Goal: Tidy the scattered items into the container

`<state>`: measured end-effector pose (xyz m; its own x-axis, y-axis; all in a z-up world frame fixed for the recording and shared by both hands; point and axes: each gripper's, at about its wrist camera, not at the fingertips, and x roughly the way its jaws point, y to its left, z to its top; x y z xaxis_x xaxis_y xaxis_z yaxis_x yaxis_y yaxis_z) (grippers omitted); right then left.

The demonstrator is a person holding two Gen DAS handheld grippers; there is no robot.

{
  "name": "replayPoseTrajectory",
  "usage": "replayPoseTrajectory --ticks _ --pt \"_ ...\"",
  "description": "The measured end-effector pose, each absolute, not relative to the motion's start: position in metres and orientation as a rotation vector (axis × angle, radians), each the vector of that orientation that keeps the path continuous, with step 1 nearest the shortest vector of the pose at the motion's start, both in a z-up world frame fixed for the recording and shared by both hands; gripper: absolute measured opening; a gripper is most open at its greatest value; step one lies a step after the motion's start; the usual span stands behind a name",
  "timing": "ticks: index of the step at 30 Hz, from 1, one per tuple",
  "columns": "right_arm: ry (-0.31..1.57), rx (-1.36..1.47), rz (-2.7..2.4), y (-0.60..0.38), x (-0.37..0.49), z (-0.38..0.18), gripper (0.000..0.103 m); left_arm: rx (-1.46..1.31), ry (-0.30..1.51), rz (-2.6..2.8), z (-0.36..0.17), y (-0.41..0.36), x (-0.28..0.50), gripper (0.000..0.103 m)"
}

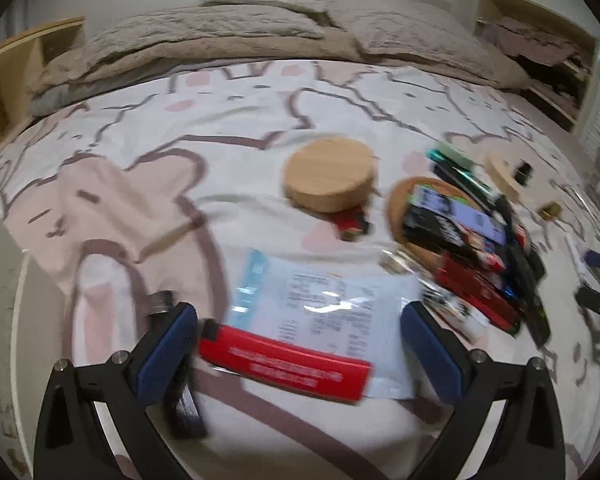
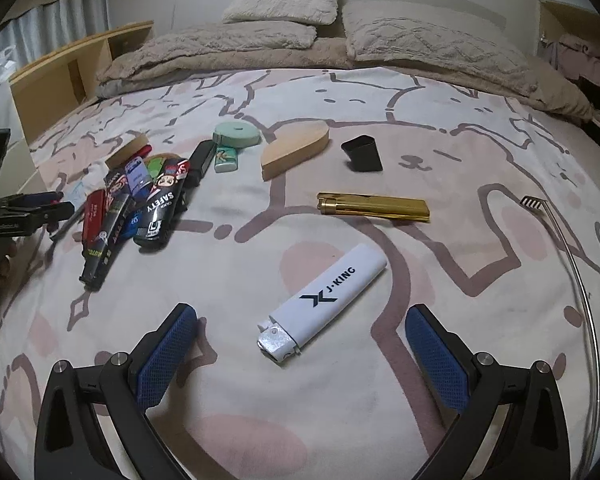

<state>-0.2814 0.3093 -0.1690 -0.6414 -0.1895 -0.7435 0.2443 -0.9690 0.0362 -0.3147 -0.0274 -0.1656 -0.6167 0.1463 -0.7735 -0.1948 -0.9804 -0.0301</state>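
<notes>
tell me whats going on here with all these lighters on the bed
A person is tidying lighters on a bed with two handheld tools. The left tool is open over a red lighter lying on a plastic packet. The right tool is open around a white lighter. Neither is gripped yet. A pile of lighters sits further back; a gold lighter lies loose.

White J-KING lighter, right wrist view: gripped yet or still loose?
Loose. The white lighter lies flat on the bedsheet between the open right tool fingers, neither pad touching it.
</notes>
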Motion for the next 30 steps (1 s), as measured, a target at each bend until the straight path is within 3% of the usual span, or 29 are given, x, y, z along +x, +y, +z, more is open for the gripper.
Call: replayPoseTrajectory --ticks 7,12,15,16,19,21,24,30 --pt "0.071 1.216 -2.616 0.312 -0.285 -0.173 0.103 -1.209 0.264 2.599 -0.165 -0.001 -0.291 0.082" --pt "0.056 1.230 -2.608 0.313 -0.286 -0.176 0.103 -1.195 0.250 2.592 -0.164 -0.002 -0.278 0.066" --pt "0.061 1.221 -2.617 0.312 -0.284 -0.175 0.102 -1.197 0.227 2.587 -0.163 -0.002 -0.269 0.061" --pt "0.060 1.219 -2.625 0.313 -0.284 -0.175 0.099 -1.198 0.220 2.585 -0.163 -0.002 -0.266 0.060" --pt "0.040 1.194 -2.649 0.317 -0.282 -0.172 0.076 -1.205 0.200 2.574 -0.162 -0.001 -0.254 0.053" --pt "0.025 1.181 -2.652 0.319 -0.281 -0.171 0.054 -1.208 0.195 2.567 -0.162 0.001 -0.245 0.043" --pt "0.019 1.167 -2.659 0.320 -0.280 -0.170 0.036 -1.212 0.187 2.553 -0.161 0.005 -0.232 0.035" --pt "0.073 1.161 -2.669 0.312 -0.278 -0.168 0.025 -1.231 0.143 2.545 -0.160 0.006 -0.205 0.033"
